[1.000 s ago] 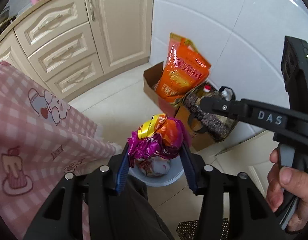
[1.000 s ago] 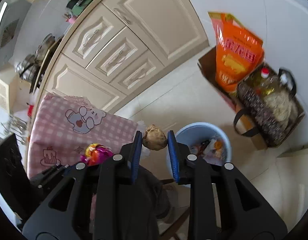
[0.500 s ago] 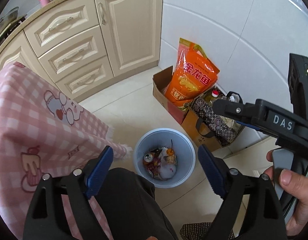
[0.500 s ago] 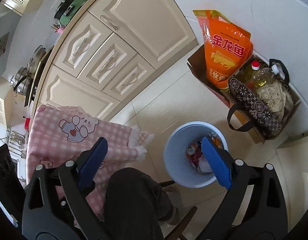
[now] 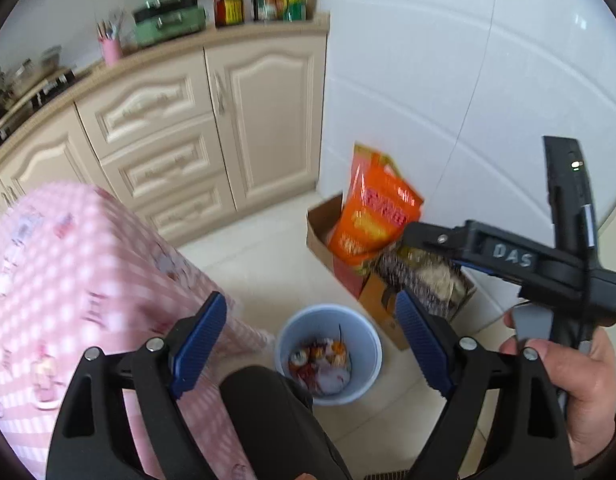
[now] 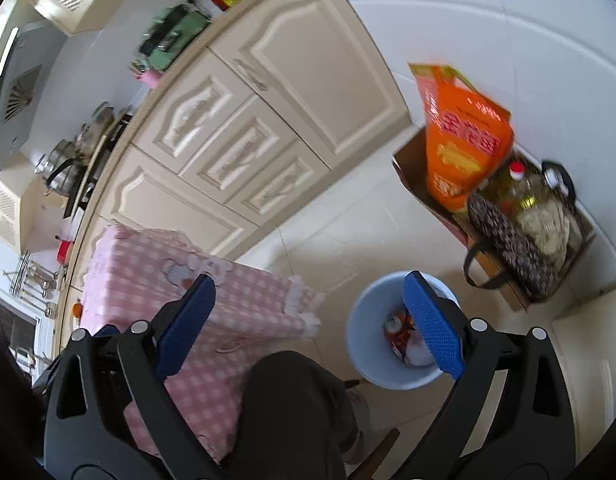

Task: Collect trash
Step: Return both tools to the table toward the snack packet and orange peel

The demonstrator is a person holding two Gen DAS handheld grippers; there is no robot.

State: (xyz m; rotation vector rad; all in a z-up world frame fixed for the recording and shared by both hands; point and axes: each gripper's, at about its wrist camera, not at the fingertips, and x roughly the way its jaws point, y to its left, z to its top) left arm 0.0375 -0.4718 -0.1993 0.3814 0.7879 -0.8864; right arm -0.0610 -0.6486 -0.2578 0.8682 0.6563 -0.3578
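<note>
A pale blue trash bin (image 5: 368, 344) (image 6: 357, 332) stands on the tiled floor beside the table, with crumpled wrappers and a can (image 5: 321, 362) (image 6: 395, 330) lying inside. My left gripper (image 5: 309, 342) hangs well above the bin, open, with nothing between its blue pads. My right gripper (image 6: 308, 320) is also open and empty, high over the bin and the table's corner. In the left wrist view the right gripper's black body (image 5: 519, 260) shows at the right, held by a hand (image 5: 579, 384).
A pink checked tablecloth (image 5: 68, 264) (image 6: 236, 300) covers the table at the left. A cardboard box (image 5: 323, 228) with an orange bag (image 5: 371, 216) (image 6: 463, 136) and a patterned tote (image 6: 511, 240) stand by the white wall. Cream cabinets (image 5: 188, 128) run behind. A dark-trousered knee (image 5: 276, 420) is below.
Both grippers let go of their trash, which dropped into the bin, and their jaws sprang wide. Both hands then rose, so the bin looks smaller and the counter top has come into view.
</note>
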